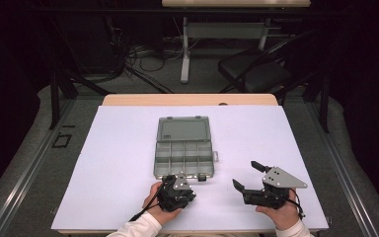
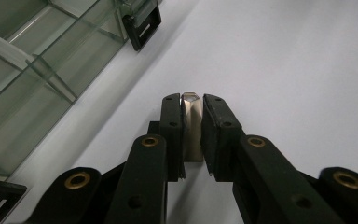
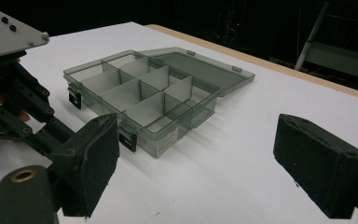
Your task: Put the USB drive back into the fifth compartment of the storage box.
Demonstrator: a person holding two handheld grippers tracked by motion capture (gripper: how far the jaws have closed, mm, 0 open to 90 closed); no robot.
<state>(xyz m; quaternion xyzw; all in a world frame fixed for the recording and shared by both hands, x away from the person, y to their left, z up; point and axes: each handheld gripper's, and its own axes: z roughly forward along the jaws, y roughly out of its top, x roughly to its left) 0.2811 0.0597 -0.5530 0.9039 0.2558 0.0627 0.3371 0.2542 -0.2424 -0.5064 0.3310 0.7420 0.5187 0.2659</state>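
- Small silvery metal block (image 2: 192, 122), faceted at its top end, is clamped upright between the black pads of the left gripper's fingers (image 2: 192, 128); the left gripper view shows both pads pressed flat against its sides.
- Block and pads hang just over the white counter (image 2: 284, 70), with the block's lower end close to the surface; whether it touches cannot be told.
- To the left of those fingers, in the same view, lies a smoky grey see-through plastic organiser box (image 2: 37, 74) with divided compartments, near but not touching them; one of its black latches (image 2: 142, 23) sits just beyond the fingertips.
- Seen from the high view, the left gripper (image 1: 176, 191) rests in a hand at the near edge of the organiser box (image 1: 183, 157), whose lid (image 1: 183, 129) lies flat open on the far side.
- Right gripper (image 1: 246, 176), held in the other hand, sits well apart from the box on the counter's right side, a grey three-cornered plate (image 1: 282, 177) on top.
- Its fingers (image 3: 91, 161) stand wide apart with nothing between them; in the right gripper view the bare counter shows in the gap and the open box lies beyond the left-hand pad.
- White sleeves cover both forearms at the bottom of the high view.
- Beyond the counter, a dark folding chair (image 1: 256, 71) stands on grey carpet among loose cables.
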